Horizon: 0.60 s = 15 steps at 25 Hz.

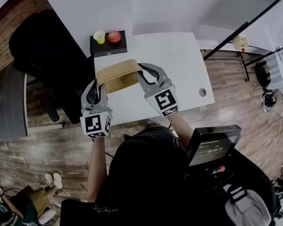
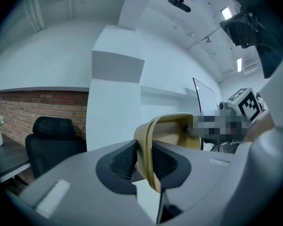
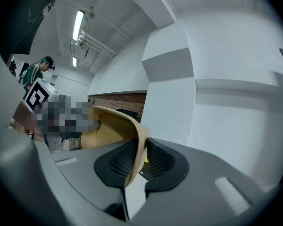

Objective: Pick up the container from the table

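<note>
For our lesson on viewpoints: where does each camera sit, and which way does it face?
Head view: on the person's head, facing steeply down at the table; shows both forearms.
Left gripper view: on the left gripper, facing along its jaws, shut on the container.
Right gripper view: on the right gripper, likewise.
Shared: the container.

One tan container (image 1: 118,76) hangs with its rim in the fingers of two grippers, one left gripper (image 1: 100,86) and one right gripper (image 1: 142,71), with two marker cubes behind the fingers, one left cube (image 1: 96,124) and one right cube (image 1: 166,102). Beyond the fingertips, one white table (image 1: 179,65) carries one black tray (image 1: 118,47) holding one yellow cup (image 1: 99,36) and one red fruit (image 1: 114,36), plus one round hole (image 1: 202,92) off to the right of the right fingers. One black office chair (image 1: 42,46) stands left of the left fingers, and one dark screen (image 1: 212,150) shows behind the right cube, near the person.
</note>
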Each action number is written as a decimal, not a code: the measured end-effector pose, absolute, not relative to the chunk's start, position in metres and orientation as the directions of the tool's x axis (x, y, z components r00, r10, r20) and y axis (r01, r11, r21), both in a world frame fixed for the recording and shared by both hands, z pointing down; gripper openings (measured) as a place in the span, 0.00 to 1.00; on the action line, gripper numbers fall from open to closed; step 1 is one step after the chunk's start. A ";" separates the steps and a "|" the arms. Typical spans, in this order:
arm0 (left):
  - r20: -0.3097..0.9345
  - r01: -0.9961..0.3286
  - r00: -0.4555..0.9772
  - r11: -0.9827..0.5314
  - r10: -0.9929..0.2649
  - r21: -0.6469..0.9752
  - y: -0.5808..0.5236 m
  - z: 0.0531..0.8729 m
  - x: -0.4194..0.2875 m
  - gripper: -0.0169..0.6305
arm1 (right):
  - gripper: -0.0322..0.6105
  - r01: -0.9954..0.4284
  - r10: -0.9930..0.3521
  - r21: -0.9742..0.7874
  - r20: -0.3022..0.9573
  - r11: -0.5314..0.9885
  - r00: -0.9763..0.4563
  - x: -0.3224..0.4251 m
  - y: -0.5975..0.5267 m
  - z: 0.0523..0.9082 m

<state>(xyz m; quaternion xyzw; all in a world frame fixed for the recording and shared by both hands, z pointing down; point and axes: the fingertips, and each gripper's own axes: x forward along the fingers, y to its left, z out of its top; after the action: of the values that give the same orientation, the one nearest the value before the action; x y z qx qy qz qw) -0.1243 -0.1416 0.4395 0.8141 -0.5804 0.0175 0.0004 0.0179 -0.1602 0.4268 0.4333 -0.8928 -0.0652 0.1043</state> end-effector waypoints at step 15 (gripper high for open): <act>0.041 -0.945 0.326 -0.326 -0.945 -0.005 -0.144 0.445 -0.125 0.12 | 0.15 -0.763 -0.788 0.198 0.133 0.615 -0.601 0.016 -0.165 0.428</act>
<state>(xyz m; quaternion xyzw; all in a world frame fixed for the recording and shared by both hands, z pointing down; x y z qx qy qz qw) -0.1247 -0.1436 0.4453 0.8141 -0.5803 0.0182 0.0099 0.0162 -0.1654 0.4285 0.4346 -0.8926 -0.0601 0.1039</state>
